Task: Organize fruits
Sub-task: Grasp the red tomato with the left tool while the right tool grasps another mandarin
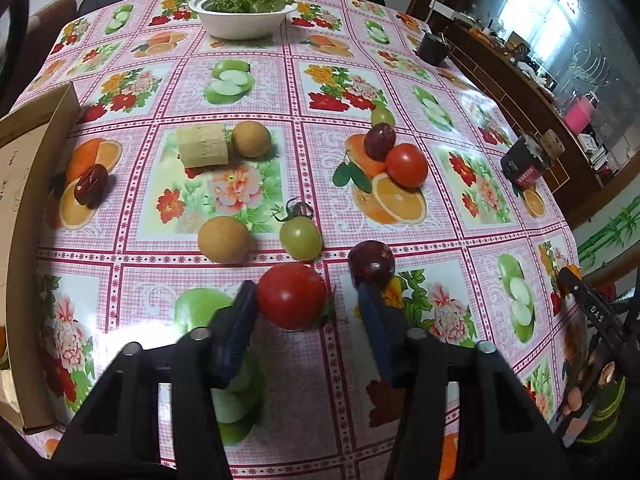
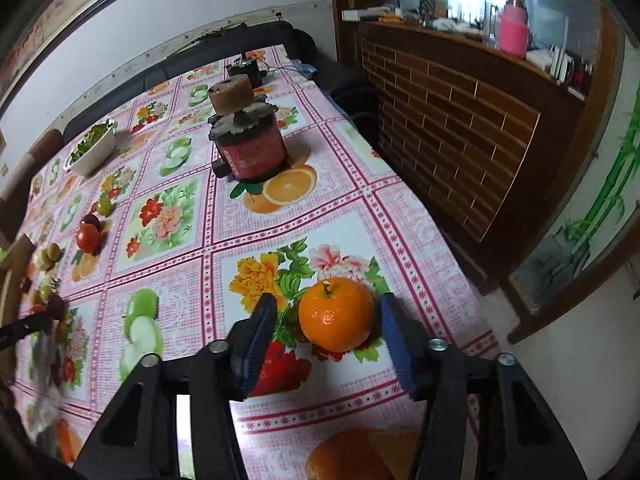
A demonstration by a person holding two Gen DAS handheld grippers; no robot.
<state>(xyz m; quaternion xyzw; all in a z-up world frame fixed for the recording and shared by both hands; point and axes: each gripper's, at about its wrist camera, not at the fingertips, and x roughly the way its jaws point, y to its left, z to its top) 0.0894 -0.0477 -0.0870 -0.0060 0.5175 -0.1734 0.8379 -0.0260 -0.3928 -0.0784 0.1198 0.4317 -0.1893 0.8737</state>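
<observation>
**Two fruits framed, neither yet gripped**

Pink-checked oilcloth printed with oranges, apples and flowers covers the table (image 1: pixel 400 408), and that glossy pattern makes the real fruit easy to confuse with the printed kind.

From the left wrist view, the left tongs (image 1: pixel 308 300) stand spread, with a red tomato (image 1: pixel 292 295) between the blue pads; its left side looks to be touching or just beside the left pad, while the right pad stands apart from it. The tomato is smooth, shiny and plump, probably light and soft-skinned, so a gentle squeeze across its widest part seems wise; too hard a pinch could bruise or split it. Just beyond the tomato lie a green tomato (image 1: pixel 301 237) with its stalk on, a tan round fruit (image 1: pixel 224 239) and a dark red plum (image 1: pixel 371 265) by the right pad's tip. Farther beyond the tomato sit a second red tomato (image 1: pixel 407 165), a dried date (image 1: pixel 91 189) and a white bowl (image 1: pixel 243 20) of greens.

From the right wrist view, the right tongs (image 2: pixel 328 316) are also spread, bracketing an orange mandarin (image 2: pixel 336 314) that rests on the table near its edge, with gaps on both sides. Its rind is dimpled and bright, with a short stem on top; it should be firm enough to hold across the middle, and less slippery than the tomato. Well beyond the mandarin stands a dark red motor-like can (image 2: pixel 250 148).
</observation>
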